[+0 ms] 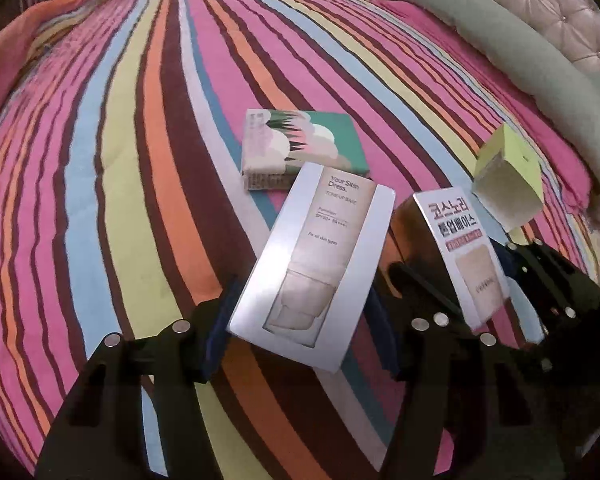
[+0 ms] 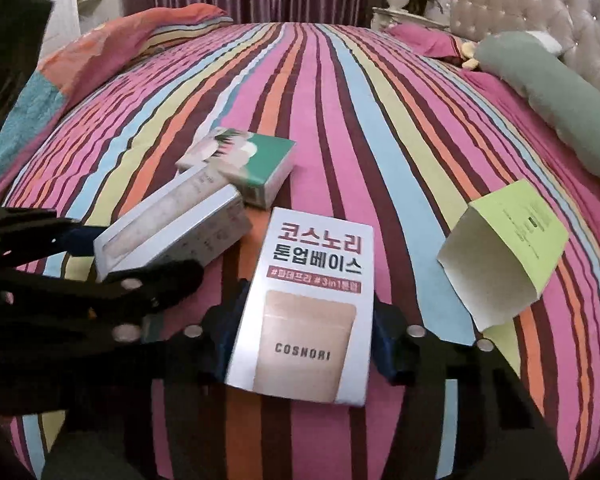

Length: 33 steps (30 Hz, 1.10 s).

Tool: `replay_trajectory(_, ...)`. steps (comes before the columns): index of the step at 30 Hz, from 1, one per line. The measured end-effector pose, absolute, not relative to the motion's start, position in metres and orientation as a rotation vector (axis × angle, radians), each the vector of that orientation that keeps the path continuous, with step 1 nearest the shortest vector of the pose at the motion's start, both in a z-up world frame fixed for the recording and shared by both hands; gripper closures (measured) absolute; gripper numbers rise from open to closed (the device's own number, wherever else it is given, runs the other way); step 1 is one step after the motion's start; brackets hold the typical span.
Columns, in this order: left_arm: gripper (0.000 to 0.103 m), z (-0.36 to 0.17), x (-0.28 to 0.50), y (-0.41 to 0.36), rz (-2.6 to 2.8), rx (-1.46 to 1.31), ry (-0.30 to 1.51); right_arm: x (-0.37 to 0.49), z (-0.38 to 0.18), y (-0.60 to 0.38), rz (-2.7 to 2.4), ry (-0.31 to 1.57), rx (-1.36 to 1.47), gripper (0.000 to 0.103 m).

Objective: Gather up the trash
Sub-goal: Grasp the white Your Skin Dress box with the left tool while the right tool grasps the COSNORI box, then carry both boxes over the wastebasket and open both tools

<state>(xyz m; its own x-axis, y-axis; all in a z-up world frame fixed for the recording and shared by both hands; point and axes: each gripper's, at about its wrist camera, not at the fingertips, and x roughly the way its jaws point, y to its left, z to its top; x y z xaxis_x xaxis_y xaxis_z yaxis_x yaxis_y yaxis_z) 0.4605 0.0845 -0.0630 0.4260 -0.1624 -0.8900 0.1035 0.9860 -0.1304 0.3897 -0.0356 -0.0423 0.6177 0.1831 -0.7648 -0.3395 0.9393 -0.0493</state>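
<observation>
On the striped bed [image 2: 340, 120], my two tools each grip a carton.
Left tool [image 1: 300, 320] clamps the silver box [image 1: 312, 264]; right tool [image 2: 304, 332] clamps the Cosnori box [image 2: 304, 308] between its pads.

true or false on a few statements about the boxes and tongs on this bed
1. The left tongs grip the Your Skin Dress box. True.
2. The right tongs hold the green patterned box. False: they grip the Cosnori box.
3. The yellow-green carton lies open-ended on the striped bedspread. True.
4. The green patterned box sits on a wooden table. False: it lies on the bedspread.
</observation>
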Motion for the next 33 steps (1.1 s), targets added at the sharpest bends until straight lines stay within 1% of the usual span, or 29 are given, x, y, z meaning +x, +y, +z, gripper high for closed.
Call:
replay_trajectory(6, 0.046, -0.053, 0.434, 0.085, -0.182, -0.127, 1.074, 0.369, -0.039, -0.061, 0.371, 0.888, -0.062, 0.054)
replay_trajectory(16, 0.046, -0.029, 0.346, 0.084, -0.11, -0.137, 1.03, 0.313, -0.026, -0.107, 0.389, 0.922, 0.15, 0.054)
replay_trajectory(23, 0.046, -0.013, 0.254, 0.081, -0.066, -0.239, 0.963, 0.249, -0.011, -0.127, 0.42, 0.894, 0.146, 0.054)
replay_trajectory(33, 0.046, -0.007, 0.154, 0.058, -0.022, -0.238, 0.924, 0.173, -0.013, -0.146, 0.454, 0.909, 0.171, 0.054)
